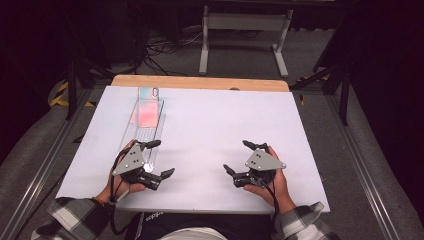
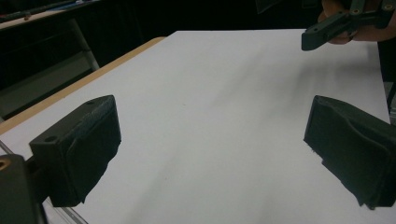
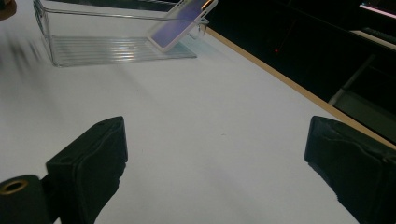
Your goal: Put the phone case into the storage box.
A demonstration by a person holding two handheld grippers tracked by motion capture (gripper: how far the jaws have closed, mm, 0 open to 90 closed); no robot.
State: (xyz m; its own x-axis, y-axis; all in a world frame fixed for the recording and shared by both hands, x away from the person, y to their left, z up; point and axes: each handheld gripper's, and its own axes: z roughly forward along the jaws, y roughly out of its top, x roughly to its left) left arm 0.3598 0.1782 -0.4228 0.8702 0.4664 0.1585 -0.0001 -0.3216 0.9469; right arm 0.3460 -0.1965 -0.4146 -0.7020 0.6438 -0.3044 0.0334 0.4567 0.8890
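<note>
- Left gripper (image 1: pixel 161 159): mine, jaws spread wide, nothing between them, hovering over the near left part of the white table (image 1: pixel 210 125). It sits just beside the near end of the clear tray (image 1: pixel 161 131), so I judge it the one to reach in.
- Step in hand, as I judge it: approach the phone (image 1: pixel 146 107) in the tray. To do it well I would turn the left gripper toward the tray's long axis, keep the jaws apart until they straddle the phone's long edges, and close on the edges, not the face. Thin tray walls look light; a knock could slide the tray.
- Phone: leans tilted inside the far end of the tray, top edge resting on the far rim, lower edge on the ribbed floor. In the high view its face shows pink to pale teal; in the right gripper view it reads violet with a pale border (image 3: pixel 181 21).
- Right gripper (image 1: pixel 234 156): mine, jaws also wide apart and empty, over the near right of the table, well apart from the tray. I would hold it ready to steady the tray.
</note>
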